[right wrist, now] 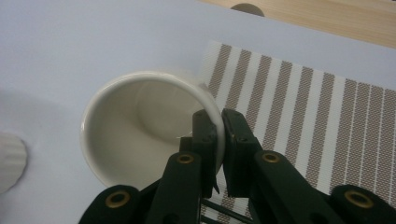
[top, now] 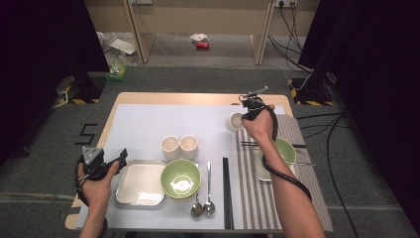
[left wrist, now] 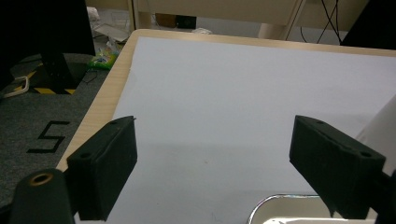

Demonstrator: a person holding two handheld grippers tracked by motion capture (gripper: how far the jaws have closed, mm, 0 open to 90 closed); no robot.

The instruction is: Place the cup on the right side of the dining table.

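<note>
One cup [right wrist: 144,126] in transit: right tool [right wrist: 217,135] is clamped on its rim wall, one jaw inside, one outside, cup tilted at the striped mat's [right wrist: 322,126] left edge. Next: level it and set it down. Plain cream ceramic, glossy, empty. Left tool [left wrist: 215,158] idles, jaws apart, holding nothing.
</note>
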